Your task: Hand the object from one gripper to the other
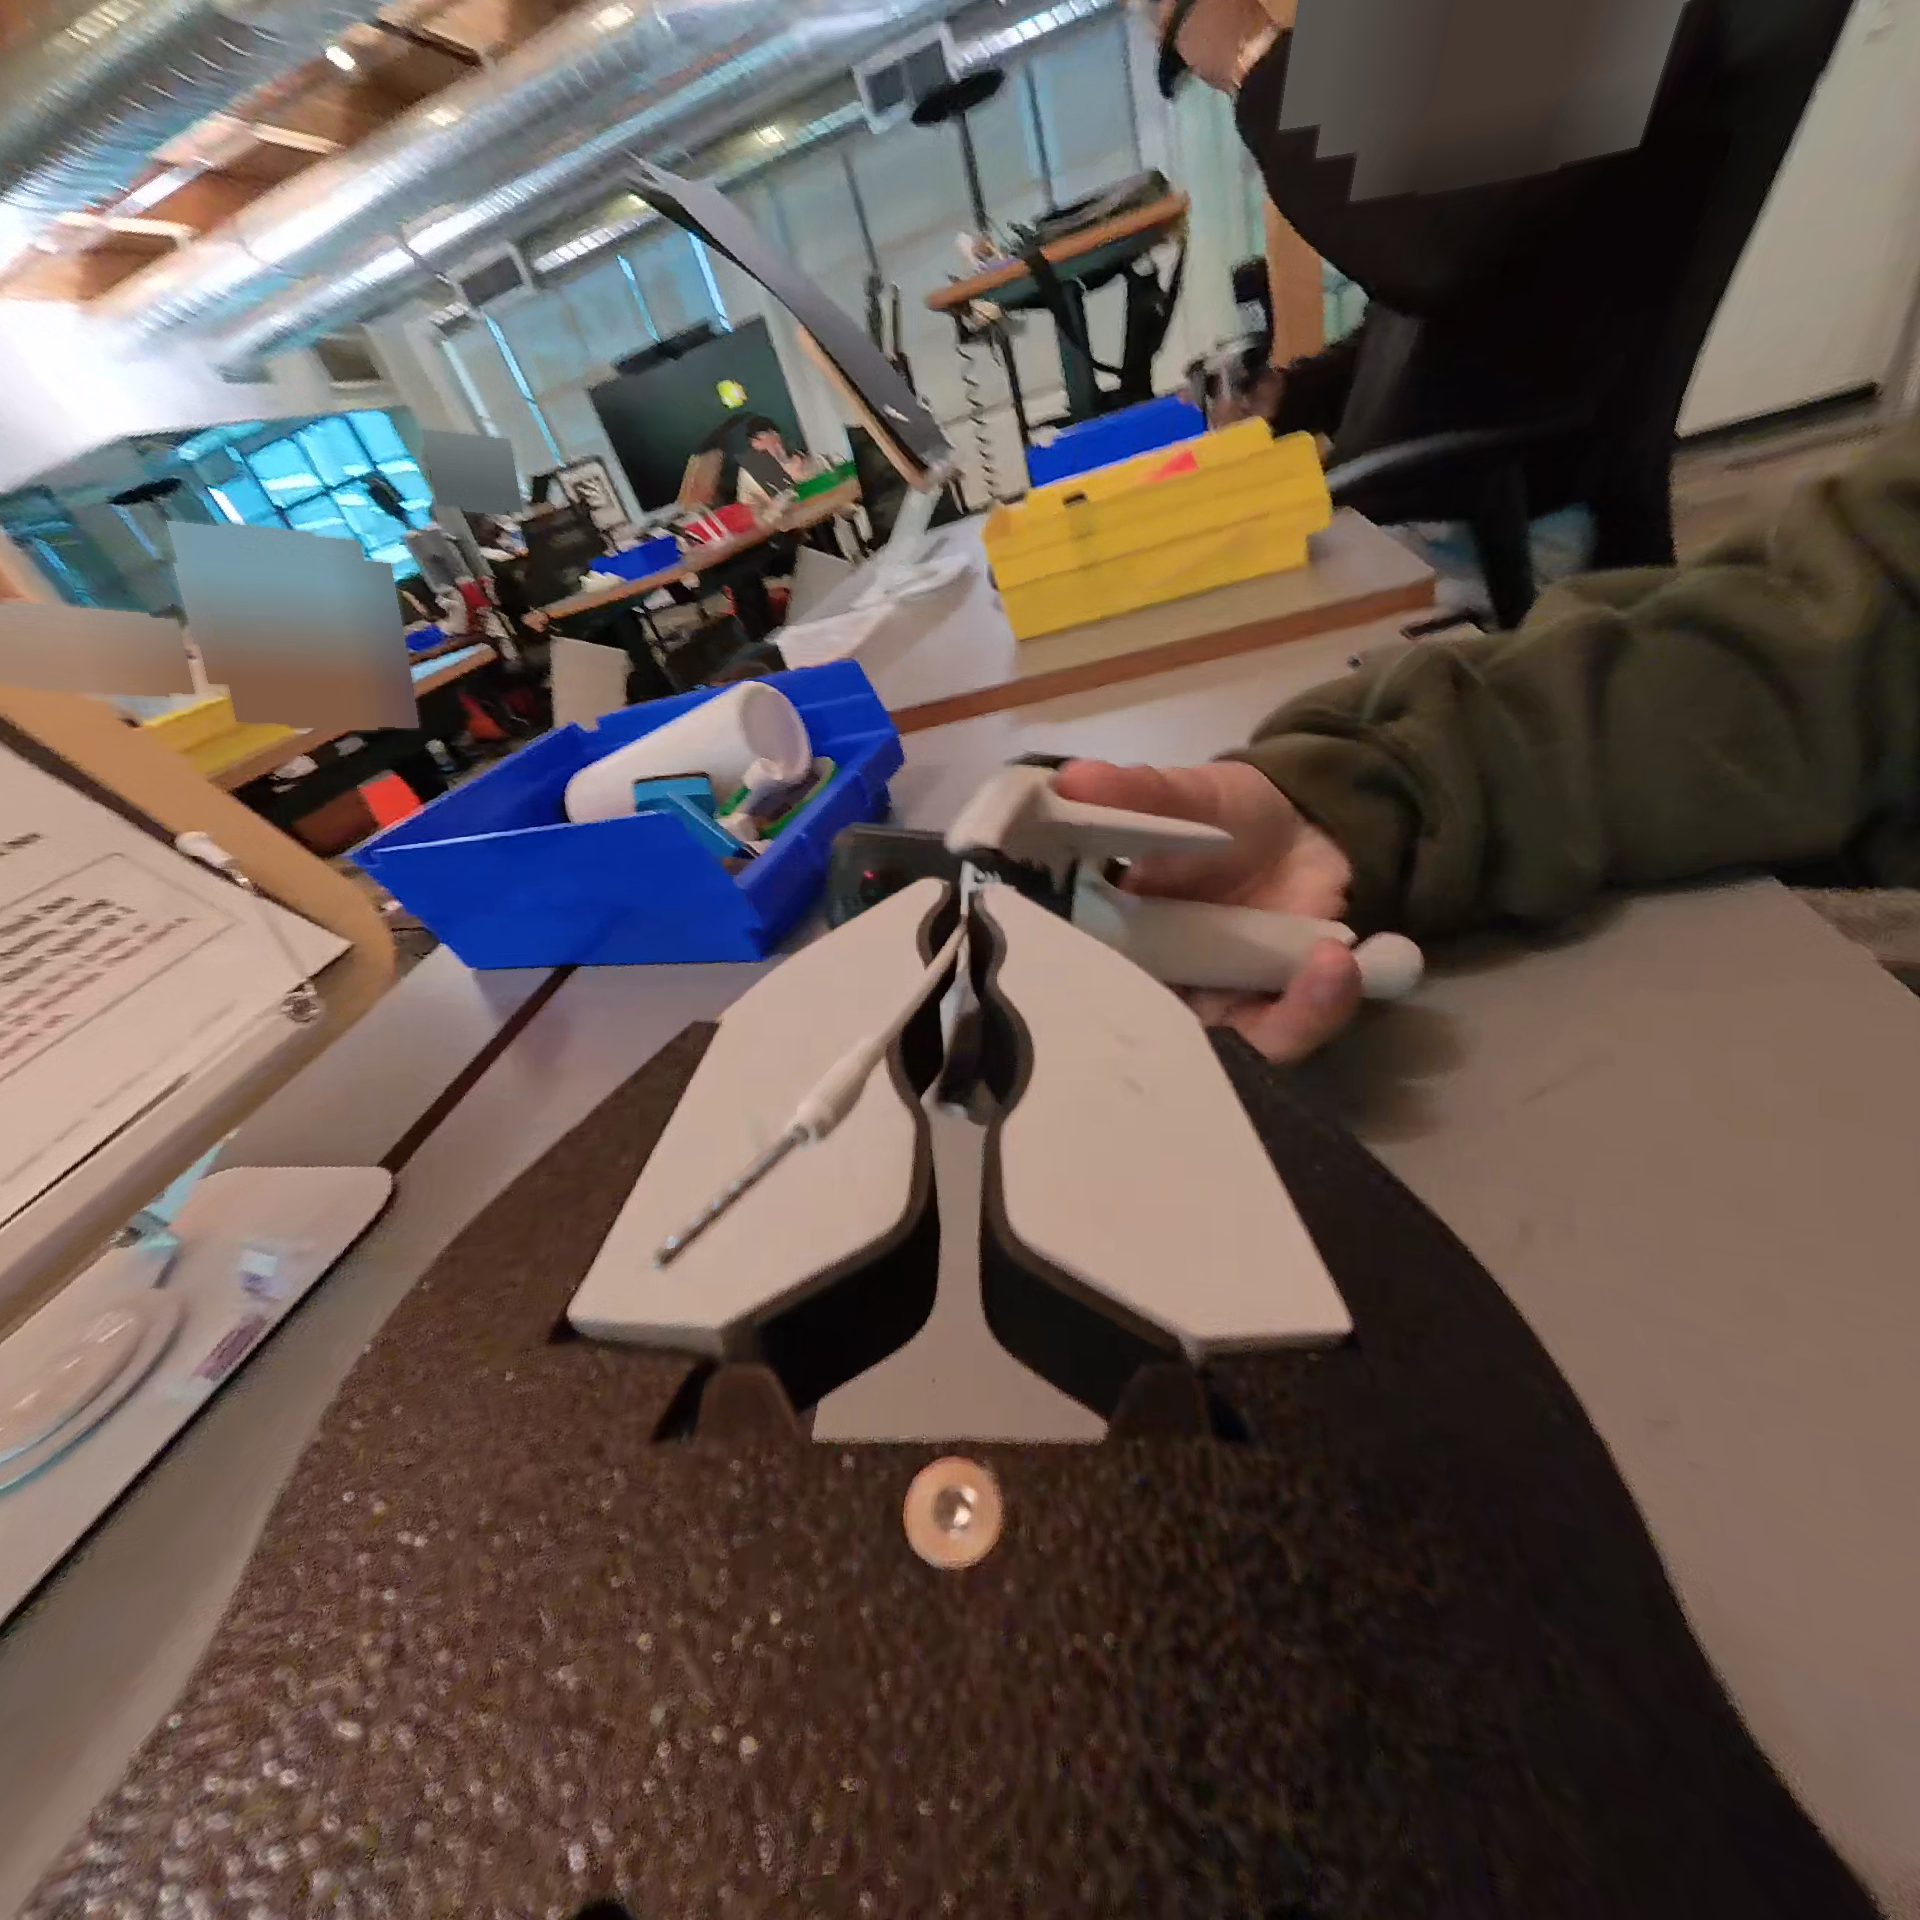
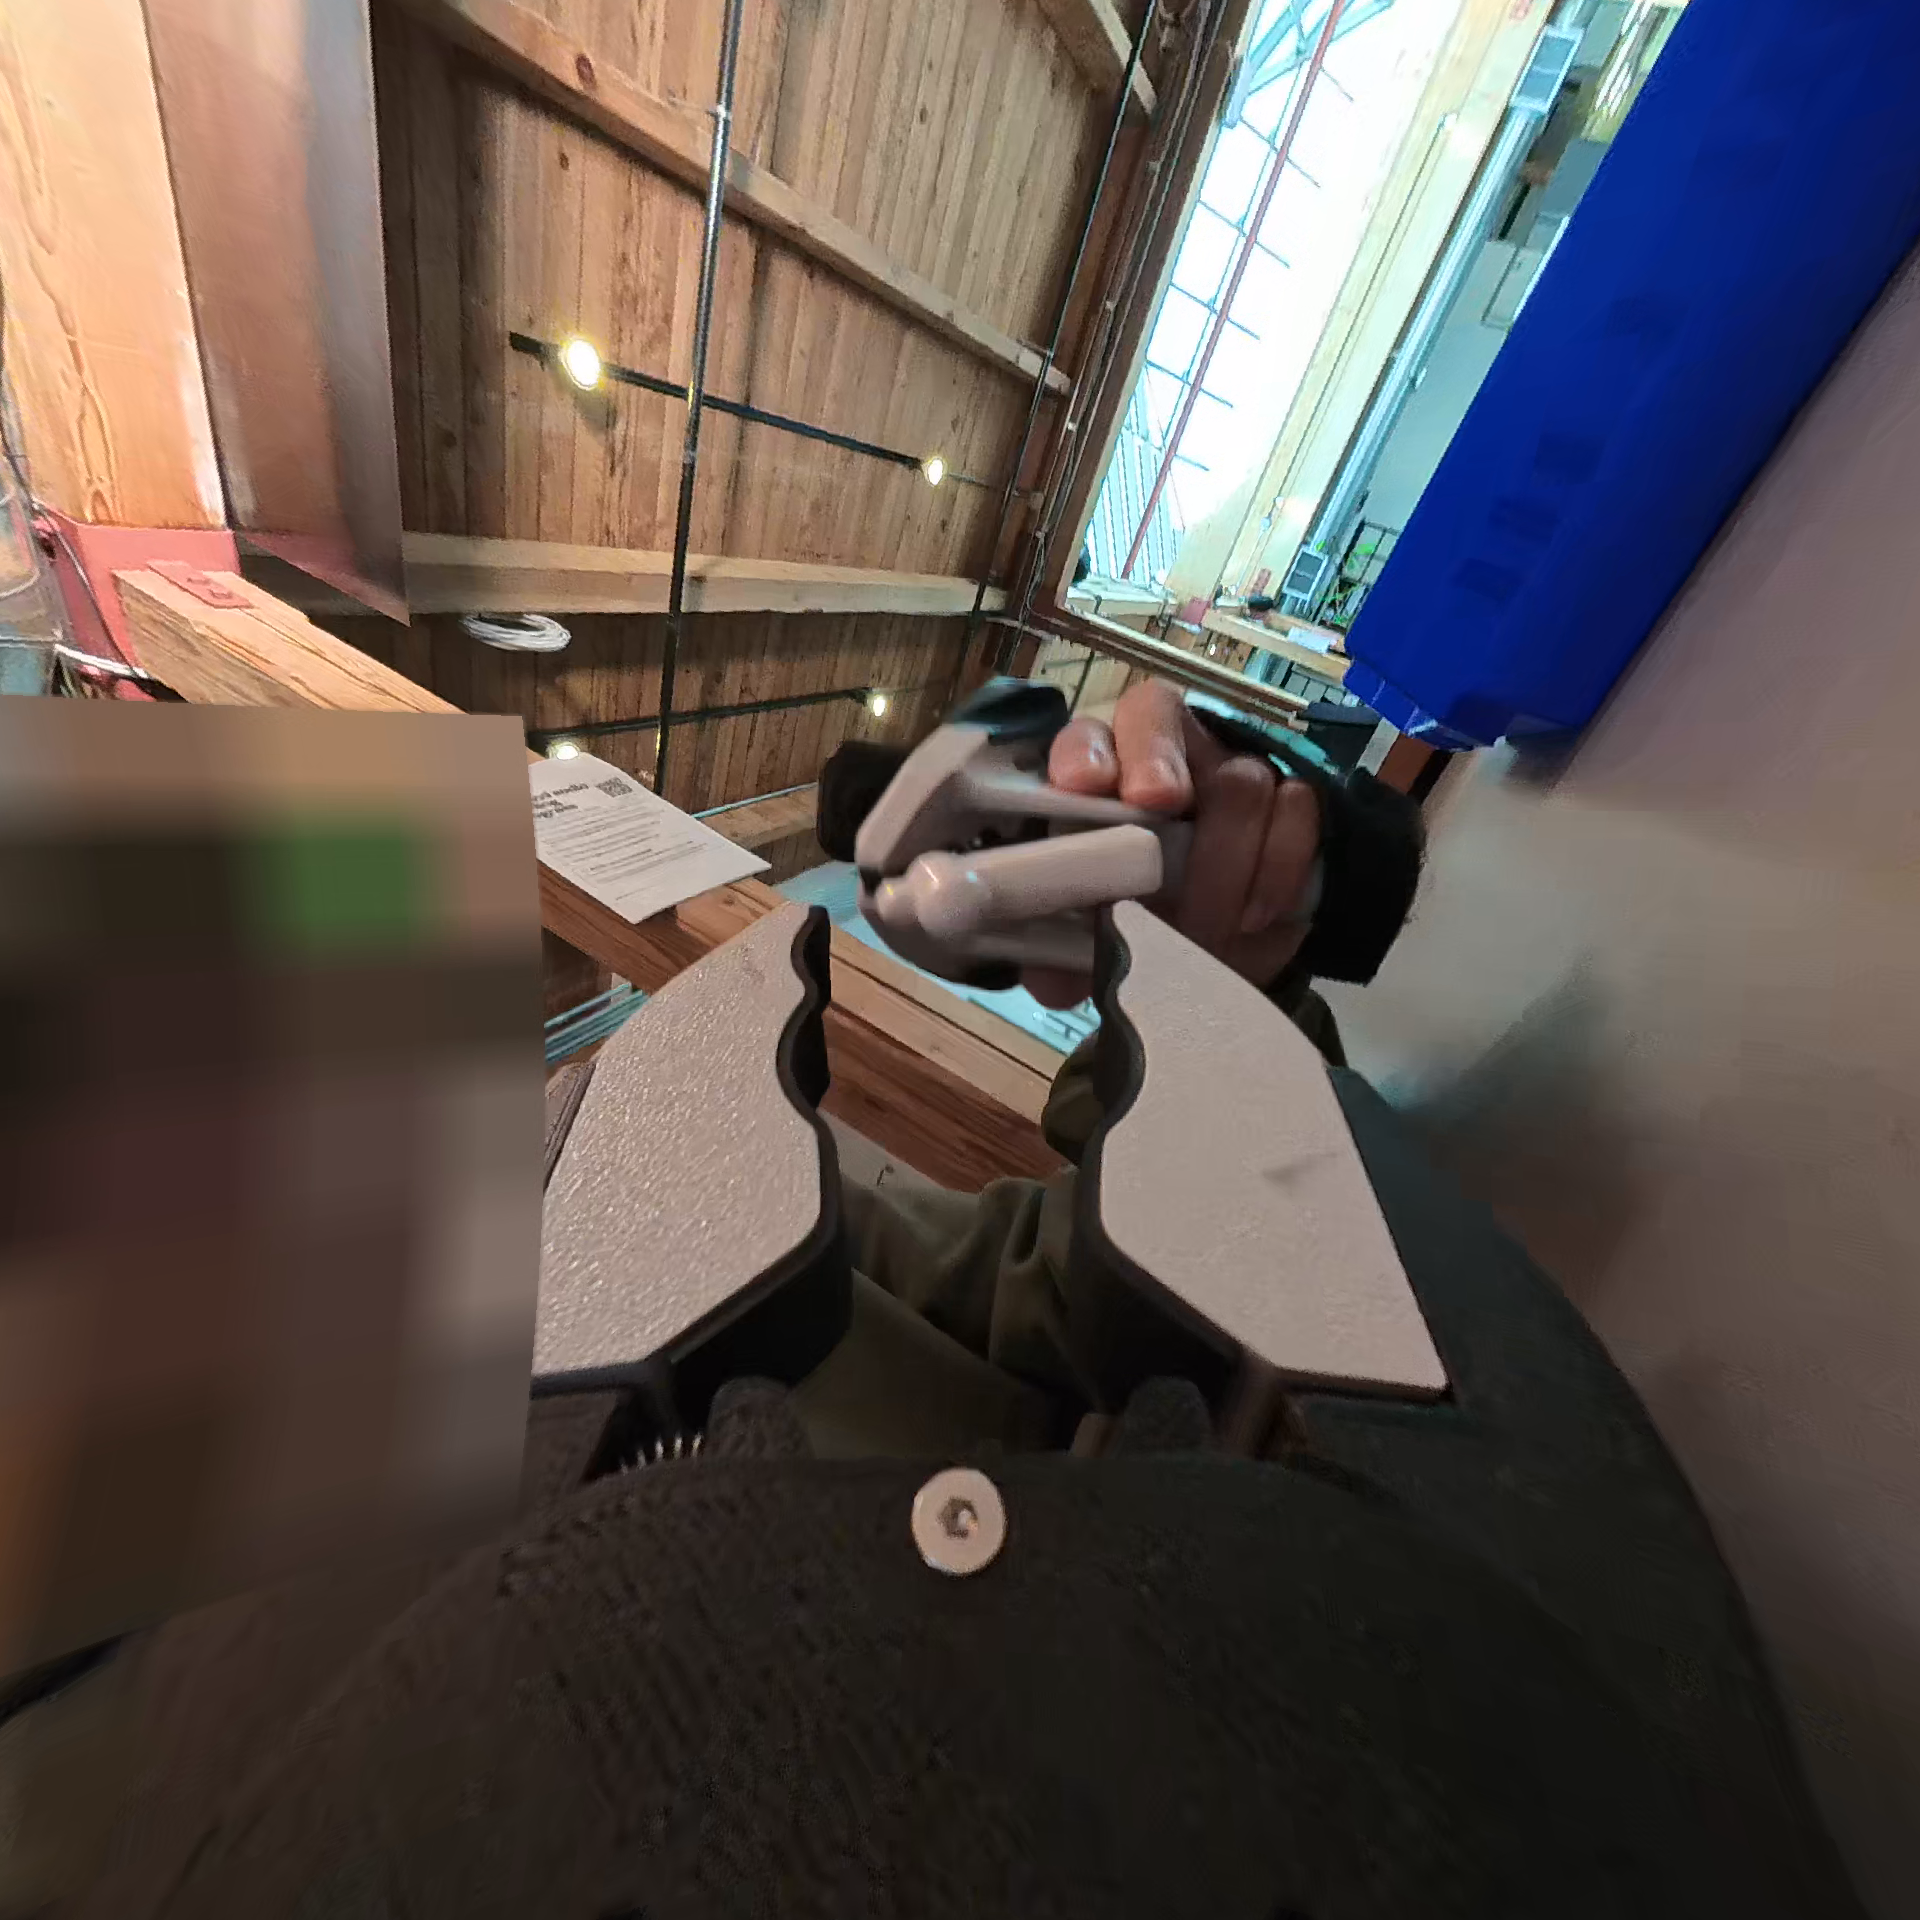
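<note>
In the left wrist view my left gripper (image 1: 966, 914) is shut on a white cable (image 1: 914, 997). The cable's white plug with its metal pin (image 1: 727, 1195) lies back across the left finger (image 1: 769, 1143). Just beyond the tips a hand in an olive sleeve (image 1: 1621, 727) holds the right gripper's grey handle and trigger (image 1: 1081, 826). In the right wrist view my right gripper (image 2: 961, 935) is open and empty. It points at the left gripper's grey handle (image 2: 987, 862), held in a hand a little past its tips. The cable does not show there.
A blue bin (image 1: 582, 894) with a white roll and small items stands behind left on the grey table (image 1: 1662, 1195). A yellow bin (image 1: 1153, 540) is farther back. A board with paper (image 1: 125, 935) leans at the left. A person in black (image 1: 1507, 312) stands behind. Both grippers' tips are close together, under 4 cm apart.
</note>
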Action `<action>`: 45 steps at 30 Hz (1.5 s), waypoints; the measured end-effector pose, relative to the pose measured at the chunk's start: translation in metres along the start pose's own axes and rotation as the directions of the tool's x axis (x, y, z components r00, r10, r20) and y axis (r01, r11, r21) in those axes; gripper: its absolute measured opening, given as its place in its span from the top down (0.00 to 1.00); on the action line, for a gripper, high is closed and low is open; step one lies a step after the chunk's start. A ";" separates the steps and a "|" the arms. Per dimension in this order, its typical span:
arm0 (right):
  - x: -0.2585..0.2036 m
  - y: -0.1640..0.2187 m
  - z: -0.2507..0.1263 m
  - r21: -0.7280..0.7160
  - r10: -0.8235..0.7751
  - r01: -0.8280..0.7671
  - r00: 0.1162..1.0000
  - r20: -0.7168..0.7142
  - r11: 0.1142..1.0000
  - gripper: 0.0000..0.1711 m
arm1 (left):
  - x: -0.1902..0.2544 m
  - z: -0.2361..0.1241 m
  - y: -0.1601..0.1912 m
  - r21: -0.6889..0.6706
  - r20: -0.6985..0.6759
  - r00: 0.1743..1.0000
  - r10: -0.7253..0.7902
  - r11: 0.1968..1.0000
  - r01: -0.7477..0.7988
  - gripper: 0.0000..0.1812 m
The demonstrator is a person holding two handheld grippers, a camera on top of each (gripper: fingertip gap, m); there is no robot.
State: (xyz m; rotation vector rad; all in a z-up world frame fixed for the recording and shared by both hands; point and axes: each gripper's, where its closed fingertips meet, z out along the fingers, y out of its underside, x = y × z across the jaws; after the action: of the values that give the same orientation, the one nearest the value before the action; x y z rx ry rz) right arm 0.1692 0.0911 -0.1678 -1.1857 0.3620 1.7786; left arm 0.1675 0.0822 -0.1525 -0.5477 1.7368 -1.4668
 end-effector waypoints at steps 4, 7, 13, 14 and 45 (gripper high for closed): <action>-0.001 -0.006 -0.003 0.028 -0.025 0.026 1.000 -0.019 0.999 0.73 | 0.011 0.004 0.007 -0.052 -0.058 0.998 0.016 0.998 -0.019 1.00; -0.002 -0.007 -0.005 0.026 -0.077 0.078 0.997 -0.020 0.997 0.91 | 0.008 0.004 0.011 -0.062 -0.050 0.999 -0.002 0.998 -0.001 1.00; -0.003 -0.015 -0.007 -0.011 -0.363 0.365 0.921 -0.139 0.931 0.92 | -0.003 0.003 0.019 -0.089 0.009 0.991 -0.134 0.987 0.134 0.99; -0.004 -0.018 -0.008 -0.016 -0.427 0.431 0.888 -0.169 0.902 0.92 | -0.006 0.003 0.021 -0.091 0.026 0.985 -0.172 0.981 0.174 0.99; 0.018 -0.054 -0.031 -0.883 -0.535 0.143 -0.834 0.136 -0.448 0.92 | -0.020 0.026 0.040 -0.123 0.289 0.796 -0.531 0.804 0.581 0.84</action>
State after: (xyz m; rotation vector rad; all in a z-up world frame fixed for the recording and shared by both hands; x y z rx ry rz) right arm 0.2294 0.1082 -0.1855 -1.5942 -0.6929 -1.0564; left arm 0.2058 0.0907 -0.1857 -1.3969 1.6064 -1.5254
